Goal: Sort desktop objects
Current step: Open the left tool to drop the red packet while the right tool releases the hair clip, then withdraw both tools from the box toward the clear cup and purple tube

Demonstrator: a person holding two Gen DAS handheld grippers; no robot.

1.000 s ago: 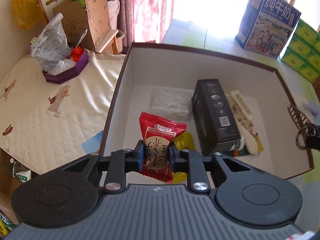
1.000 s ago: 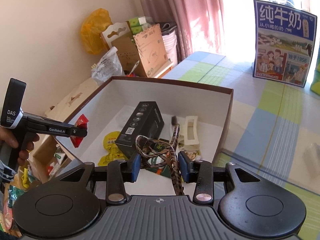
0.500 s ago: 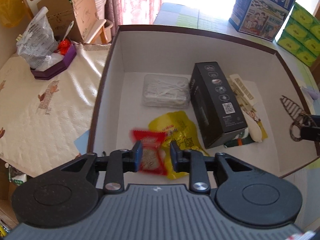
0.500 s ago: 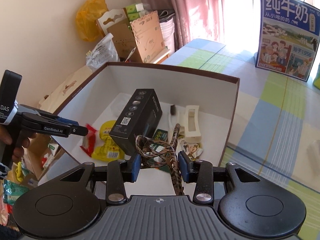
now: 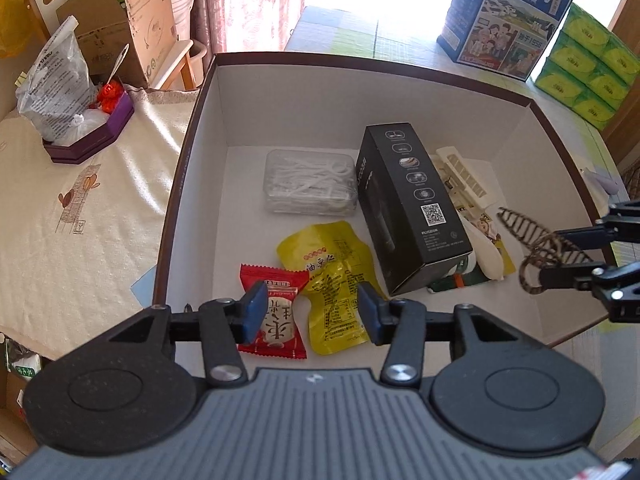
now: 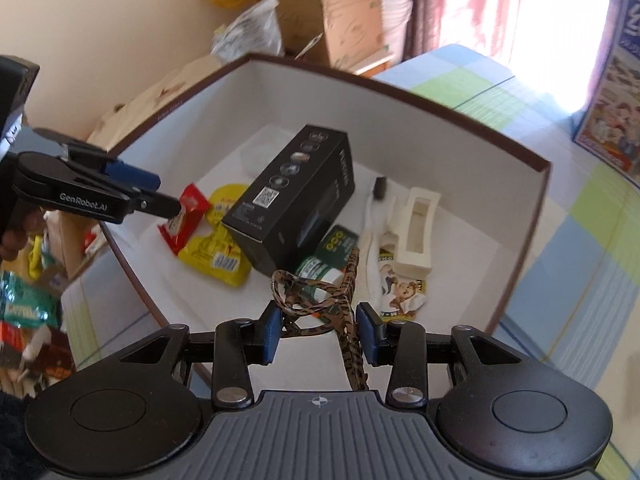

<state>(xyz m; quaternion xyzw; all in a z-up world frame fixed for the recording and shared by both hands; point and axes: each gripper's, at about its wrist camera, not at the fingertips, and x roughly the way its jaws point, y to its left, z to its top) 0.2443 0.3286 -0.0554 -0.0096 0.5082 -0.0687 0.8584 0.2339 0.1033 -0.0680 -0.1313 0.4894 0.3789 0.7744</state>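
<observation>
A brown-rimmed white box (image 5: 320, 100) holds the sorted items. Over its near left corner my left gripper (image 5: 311, 312) has its jaws opening. A red candy packet (image 5: 276, 324) lies free on the box floor below them, beside a yellow packet (image 5: 332, 276). In the right wrist view the left gripper (image 6: 160, 196) hovers just above that red packet (image 6: 188, 216). My right gripper (image 6: 318, 334) is shut on a leopard-print hair clip (image 6: 320, 300) above the box's near side. The left wrist view shows that clip (image 5: 536, 240) at the box's right edge.
Also in the box are a black carton (image 5: 412, 212), a clear case of floss picks (image 5: 310, 186) and a cream hair clip (image 6: 416, 236). A blue milk carton (image 5: 508, 20) and green tissue packs (image 5: 588, 64) stand behind. A purple tray (image 5: 88, 136) sits to the left.
My left gripper let go of the red packet, which dropped onto the box floor by the yellow packet. The right gripper moved in over the box with the clip.
</observation>
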